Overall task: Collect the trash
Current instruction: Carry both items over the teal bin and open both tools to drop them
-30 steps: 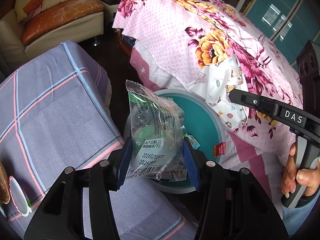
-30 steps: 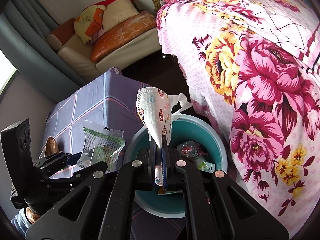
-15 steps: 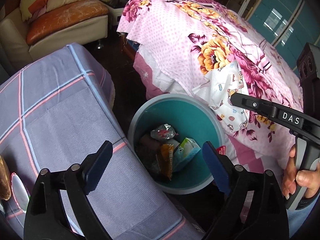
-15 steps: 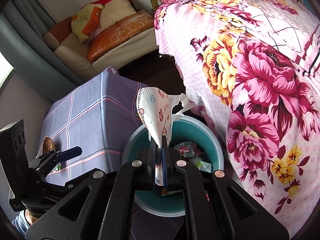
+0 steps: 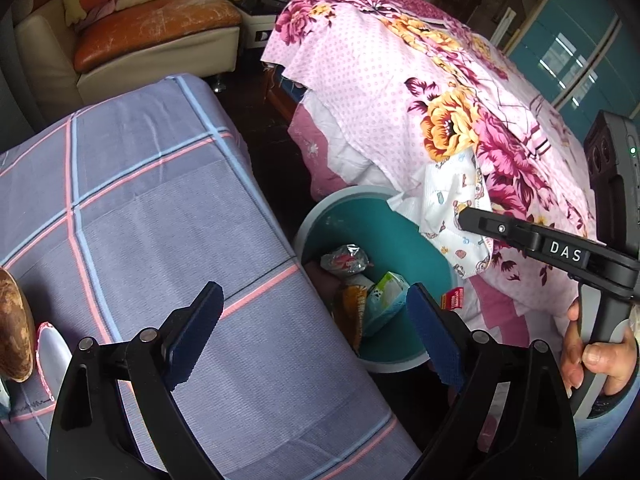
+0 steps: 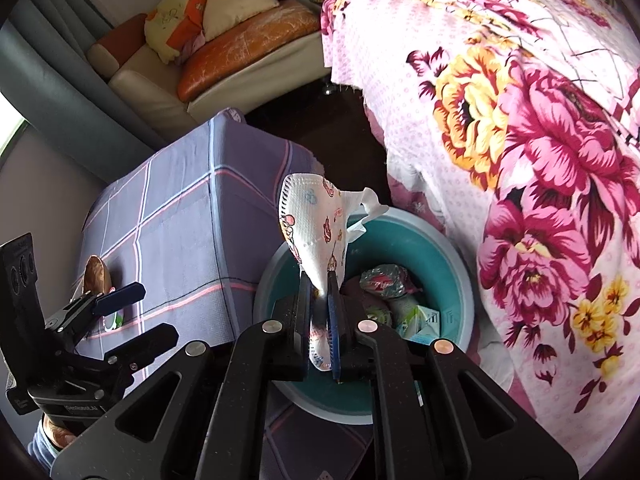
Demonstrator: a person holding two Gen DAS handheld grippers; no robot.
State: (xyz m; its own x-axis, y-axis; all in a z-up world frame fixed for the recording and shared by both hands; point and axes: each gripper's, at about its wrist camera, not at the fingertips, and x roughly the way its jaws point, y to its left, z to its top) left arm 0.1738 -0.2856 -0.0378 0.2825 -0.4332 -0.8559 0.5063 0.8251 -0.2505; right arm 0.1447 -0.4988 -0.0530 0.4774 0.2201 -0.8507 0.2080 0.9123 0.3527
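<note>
bedroom-like room, dark floor, teal trash bin (image 5: 430, 248) standing between a plaid-covered table (image 5: 160, 208) and a bed with a pink floral sheet (image 5: 400, 92).

face mask (image 6: 316, 232), white with small cartoon prints, is pinched at its lower end between the closed fingers of the right gripper (image 6: 320, 308) and stands up from them, right over the bin's near rim. in the left wrist view the same mask (image 5: 456, 208) hangs at 2 o'clock of the bin, against the bed sheet, with the right gripper's black finger marked "das" across it.

inside the bin (image 6: 452, 276): a crinkled silver wrapper (image 5: 346, 258), a green-white small carton (image 5: 384, 294), an orange packet (image 5: 352, 312), all piled on the bottom. a small red label (image 5: 452, 298) sits on the bin's outer rim at 4 o'clock.

left gripper (image 5: 316, 328) spread wide, nothing between its blue pads (image 5: 196, 332), held over the table edge and the bin's 9 o'clock side. in the right wrist view it (image 6: 132, 312) sits at 9 o'clock, over the table.

on the table at far left: a brown rounded object (image 5: 14, 328), partly cut off, and a pale lid-like thing with red rim (image 5: 52, 356) beside it. sofa (image 5: 152, 32) with orange cushion and pillows at 11 o'clock. teal cabinet doors (image 5: 572, 48) at 2 o'clock behind the bed.
</note>
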